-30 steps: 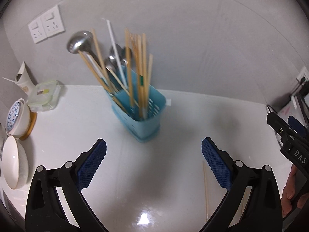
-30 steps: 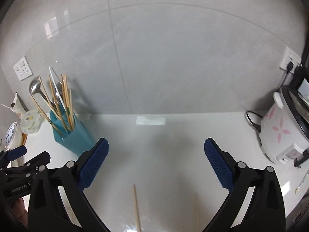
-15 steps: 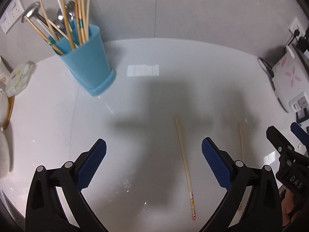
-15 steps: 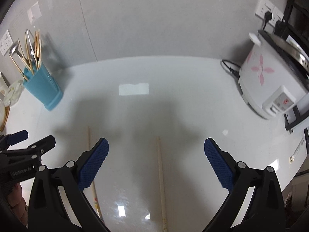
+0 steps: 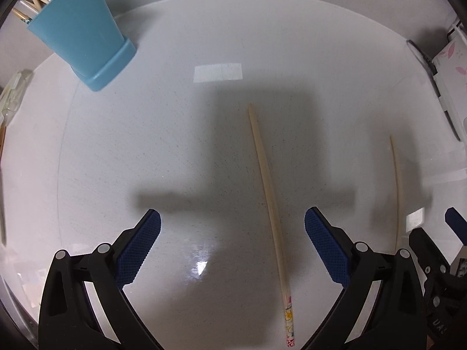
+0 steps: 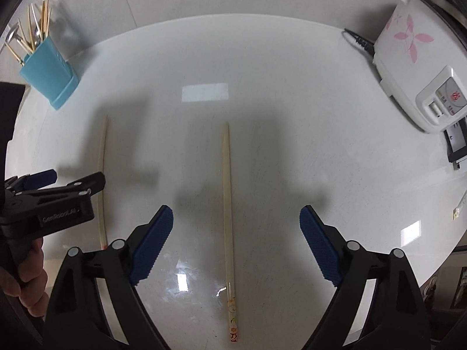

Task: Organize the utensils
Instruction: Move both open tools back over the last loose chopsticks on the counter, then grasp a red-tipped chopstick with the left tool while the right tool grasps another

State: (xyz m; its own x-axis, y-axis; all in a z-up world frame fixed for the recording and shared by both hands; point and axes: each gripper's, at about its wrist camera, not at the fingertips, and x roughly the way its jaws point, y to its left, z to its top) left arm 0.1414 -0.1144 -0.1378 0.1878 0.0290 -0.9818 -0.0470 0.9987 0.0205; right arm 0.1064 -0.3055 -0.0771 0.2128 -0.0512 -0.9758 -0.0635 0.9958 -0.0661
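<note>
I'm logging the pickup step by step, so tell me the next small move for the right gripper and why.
Probably lower the right gripper straight down. Its jaws stand wide open, and the chopstick lies flat on the counter between them, so closing should catch it. The blue utensil holder waits at far left.

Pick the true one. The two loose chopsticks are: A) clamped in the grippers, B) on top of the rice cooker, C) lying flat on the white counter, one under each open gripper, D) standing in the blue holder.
C: one chopstick lies under the open left gripper, the other chopstick under the open right gripper, both flat on the counter.
</note>
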